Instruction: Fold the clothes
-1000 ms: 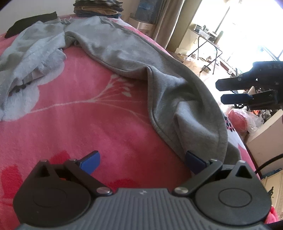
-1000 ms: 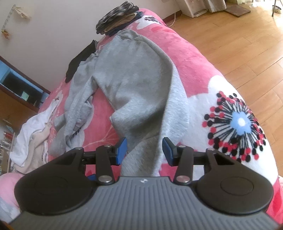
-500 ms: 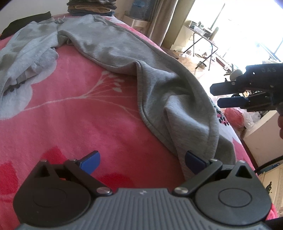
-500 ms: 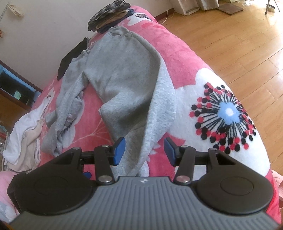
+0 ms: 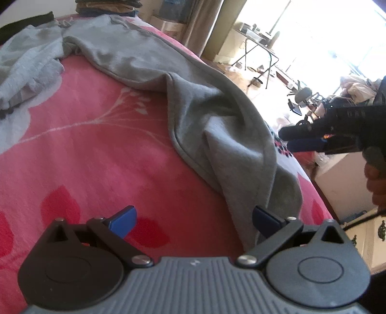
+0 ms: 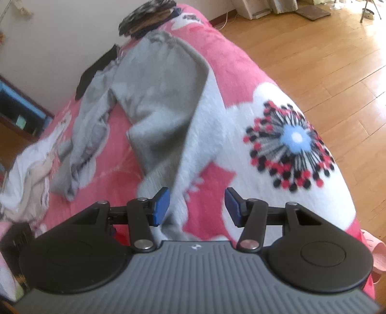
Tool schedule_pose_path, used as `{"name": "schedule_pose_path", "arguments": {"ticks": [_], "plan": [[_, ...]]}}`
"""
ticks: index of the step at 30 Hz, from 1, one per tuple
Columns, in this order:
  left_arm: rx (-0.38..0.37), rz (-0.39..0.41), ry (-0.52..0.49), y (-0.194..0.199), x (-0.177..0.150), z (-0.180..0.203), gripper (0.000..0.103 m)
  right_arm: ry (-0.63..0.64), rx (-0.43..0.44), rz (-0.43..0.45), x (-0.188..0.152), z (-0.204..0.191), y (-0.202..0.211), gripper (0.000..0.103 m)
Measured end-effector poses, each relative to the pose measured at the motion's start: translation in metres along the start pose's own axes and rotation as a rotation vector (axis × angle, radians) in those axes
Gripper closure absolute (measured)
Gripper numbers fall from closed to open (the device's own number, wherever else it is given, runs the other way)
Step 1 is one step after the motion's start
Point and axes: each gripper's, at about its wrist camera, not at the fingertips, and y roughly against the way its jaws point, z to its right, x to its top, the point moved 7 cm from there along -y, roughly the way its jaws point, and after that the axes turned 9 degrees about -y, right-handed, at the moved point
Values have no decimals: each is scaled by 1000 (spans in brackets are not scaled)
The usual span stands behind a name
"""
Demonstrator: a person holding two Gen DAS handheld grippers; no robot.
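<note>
Grey sweatpants lie spread along the bed edge w/ pink floral blanket, wood floor beyond. Left tool wide apart, right tool apart too, both gripping nothing, hem just below.

One pink fleece blanket with flower prints is the landmark for the whole count. On it lies one long grey fleece garment, stretched along the blanket's floor-side half. One black cloth lies at the blanket's wall-side edge, touching the grey garment's far end. One stack of folded dark and tan clothes sits at the blanket's far end; how many pieces are in it cannot be told. One heap of white and cream cloth sits at the blanket's wall-side edge, near the camera. Two grippers with blue pads hover over the blanket's near end: a left gripper and a right gripper.
</note>
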Motion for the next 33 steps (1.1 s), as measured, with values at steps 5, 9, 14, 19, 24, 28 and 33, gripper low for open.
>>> {"name": "schedule_pose_path", "arguments": {"ticks": [5, 9, 14, 19, 24, 28, 33], "plan": [[-62, -19, -53, -2, -8, 16, 2, 21, 68, -59, -21, 5, 2, 53], [-140, -28, -95, -5, -11, 34, 7, 75, 165, -37, -26, -6, 18, 53], [-188, -63, -66, -19, -15, 41, 34, 102, 228, -31, -34, -9, 32, 53], [-256, -77, 28, -19, -11, 32, 72, 143, 193, 9, -43, -4, 39, 53], [-324, -55, 48, -8, -5, 34, 93, 134, 56, 48, -39, 26, 9, 53], [-448, 1, 57, 13, 10, 46, 93, 8, 149, -112, -55, 35, -16, 72], [-569, 75, 63, 29, 34, 62, 95, -248, 460, -308, -77, 24, -33, 85]]}}
